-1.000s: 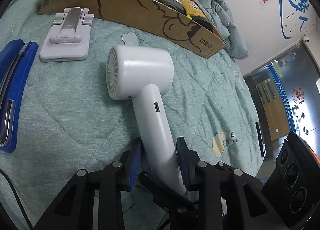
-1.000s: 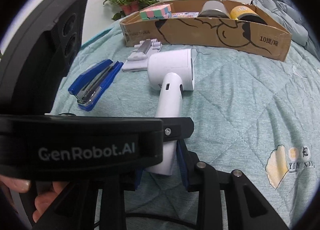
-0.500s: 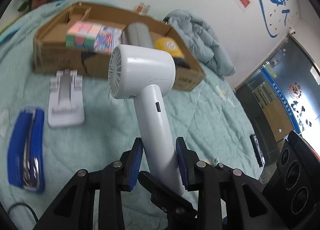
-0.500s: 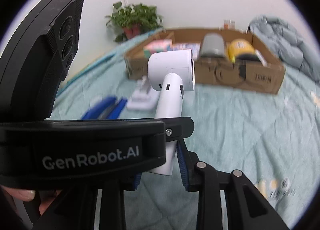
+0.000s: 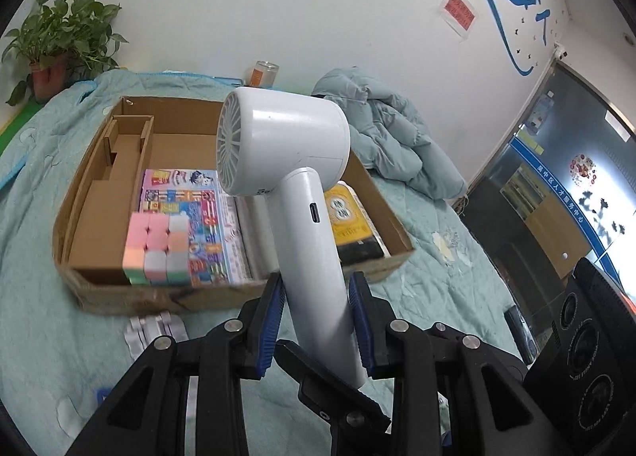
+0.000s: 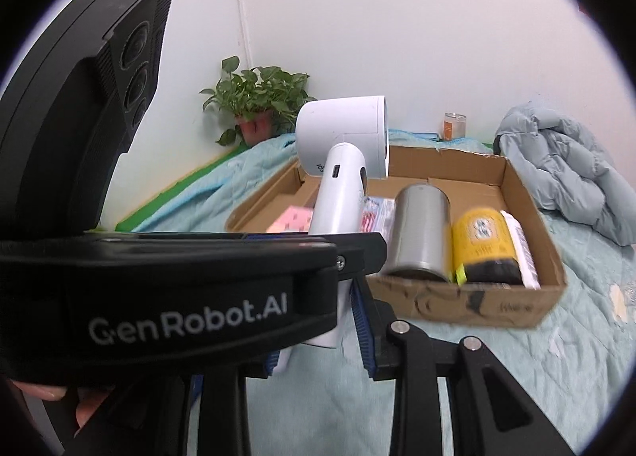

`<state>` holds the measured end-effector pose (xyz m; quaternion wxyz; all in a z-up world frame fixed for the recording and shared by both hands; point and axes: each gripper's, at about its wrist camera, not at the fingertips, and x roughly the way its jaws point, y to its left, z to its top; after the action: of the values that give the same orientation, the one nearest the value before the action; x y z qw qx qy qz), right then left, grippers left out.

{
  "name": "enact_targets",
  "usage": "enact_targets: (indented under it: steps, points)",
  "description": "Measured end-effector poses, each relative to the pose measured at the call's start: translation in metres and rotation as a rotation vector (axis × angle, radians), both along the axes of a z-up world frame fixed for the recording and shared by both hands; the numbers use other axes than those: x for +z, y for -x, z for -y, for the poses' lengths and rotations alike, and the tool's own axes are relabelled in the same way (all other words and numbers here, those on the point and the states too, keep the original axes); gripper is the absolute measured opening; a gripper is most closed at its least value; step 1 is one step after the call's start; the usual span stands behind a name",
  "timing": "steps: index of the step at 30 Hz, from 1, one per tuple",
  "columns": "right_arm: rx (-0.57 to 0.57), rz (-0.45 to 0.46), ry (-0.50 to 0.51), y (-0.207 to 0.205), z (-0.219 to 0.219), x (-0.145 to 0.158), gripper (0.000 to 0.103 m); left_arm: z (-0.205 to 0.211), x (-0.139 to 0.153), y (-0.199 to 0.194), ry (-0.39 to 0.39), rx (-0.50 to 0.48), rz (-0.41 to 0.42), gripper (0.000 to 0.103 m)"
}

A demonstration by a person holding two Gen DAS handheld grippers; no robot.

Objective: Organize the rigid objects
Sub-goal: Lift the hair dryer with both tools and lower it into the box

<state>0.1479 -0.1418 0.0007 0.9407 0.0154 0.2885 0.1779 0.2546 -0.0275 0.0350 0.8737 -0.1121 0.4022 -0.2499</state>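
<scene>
My left gripper [image 5: 316, 323] is shut on the handle of a white hair dryer [image 5: 294, 162] and holds it upright in the air, just before the cardboard box [image 5: 95, 289]. The box holds a pastel cube [image 5: 157, 245], a colourful booklet [image 5: 187, 194], a steel can [image 6: 419, 231] and a yellow jar [image 6: 483, 243]. In the right wrist view the dryer [image 6: 346, 162] shows with the left gripper's body across the front. My right gripper [image 6: 318, 333] is largely hidden behind that body; one blue pad [image 6: 363, 329] shows.
The box sits on a teal quilted bed [image 5: 35, 337]. A white phone stand [image 5: 153, 331] lies in front of the box. A crumpled blue jacket [image 5: 389, 138] lies right of it. A potted plant [image 5: 51, 35] and an orange jar [image 5: 262, 72] stand by the wall.
My left gripper has lifted the hair dryer off the quilt and carried it toward the box. The stapler has dropped out of view. The right gripper moved along with it.
</scene>
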Motion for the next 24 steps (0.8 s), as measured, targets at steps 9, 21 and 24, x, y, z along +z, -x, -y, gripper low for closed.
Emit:
enact_targets:
  steps: [9, 21, 24]
  points:
    - [-0.029, -0.079, -0.043, -0.073, -0.005, -0.002, 0.030, -0.015, -0.012, -0.102, 0.010, -0.020, -0.097, 0.030]
    - [-0.078, -0.266, -0.057, -0.129, -0.005, -0.042, 0.030, -0.003, -0.080, -0.176, -0.052, -0.059, -0.272, 0.031]
    - [-0.068, -0.301, -0.076, -0.133, -0.003, -0.047, 0.032, 0.003, -0.082, -0.171, -0.081, -0.065, -0.272, 0.031]
